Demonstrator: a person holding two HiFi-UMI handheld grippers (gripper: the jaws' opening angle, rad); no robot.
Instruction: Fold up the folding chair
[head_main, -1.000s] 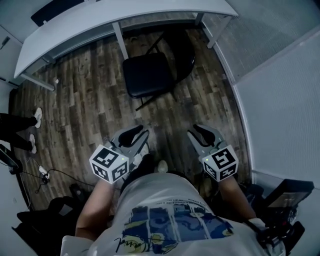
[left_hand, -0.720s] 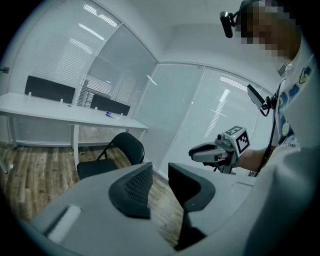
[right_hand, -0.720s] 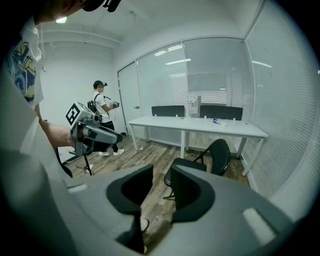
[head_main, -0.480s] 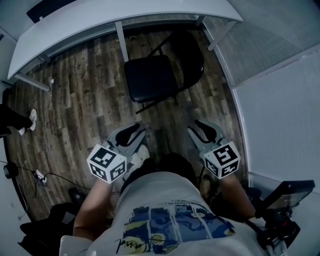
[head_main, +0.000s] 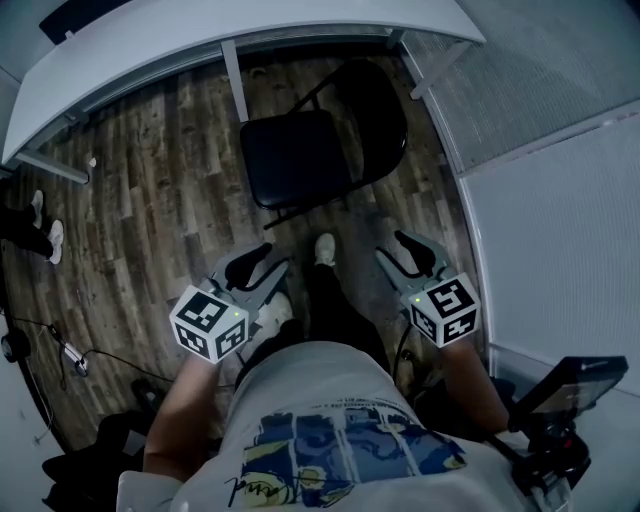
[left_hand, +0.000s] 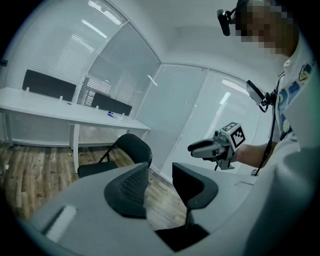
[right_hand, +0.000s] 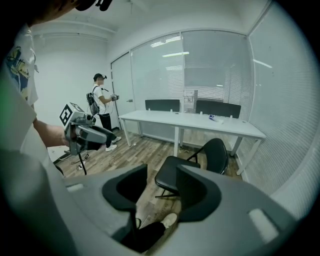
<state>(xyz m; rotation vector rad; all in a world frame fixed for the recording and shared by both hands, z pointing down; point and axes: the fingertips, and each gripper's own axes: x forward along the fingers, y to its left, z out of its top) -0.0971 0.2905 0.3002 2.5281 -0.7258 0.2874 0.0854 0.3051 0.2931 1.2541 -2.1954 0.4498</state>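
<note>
The black folding chair (head_main: 290, 160) stands unfolded on the wood floor by a leg of the table, its backrest (head_main: 376, 118) to the right. It also shows in the left gripper view (left_hand: 129, 148) and the right gripper view (right_hand: 176, 175). My left gripper (head_main: 272, 262) and right gripper (head_main: 394, 250) hang side by side a short way before the chair, touching nothing. Both are open. Their jaws have just been opening, with nothing but floor between them (left_hand: 160, 172) (right_hand: 161, 175). Each gripper sees the other: the right gripper (left_hand: 212, 147) and the left gripper (right_hand: 90, 135).
A long white table (head_main: 200, 40) runs behind the chair, its leg (head_main: 233, 85) close to the seat. A glass wall with blinds (head_main: 560, 200) closes the right side. My foot (head_main: 323, 248) is stepped forward between the grippers. Another person (right_hand: 102, 107) stands at the far left; cables (head_main: 60, 350) lie there.
I have stepped toward the chair, one foot now forward between the grippers. Both grippers have come closer to the chair, and their jaws stand wider apart than before.
</note>
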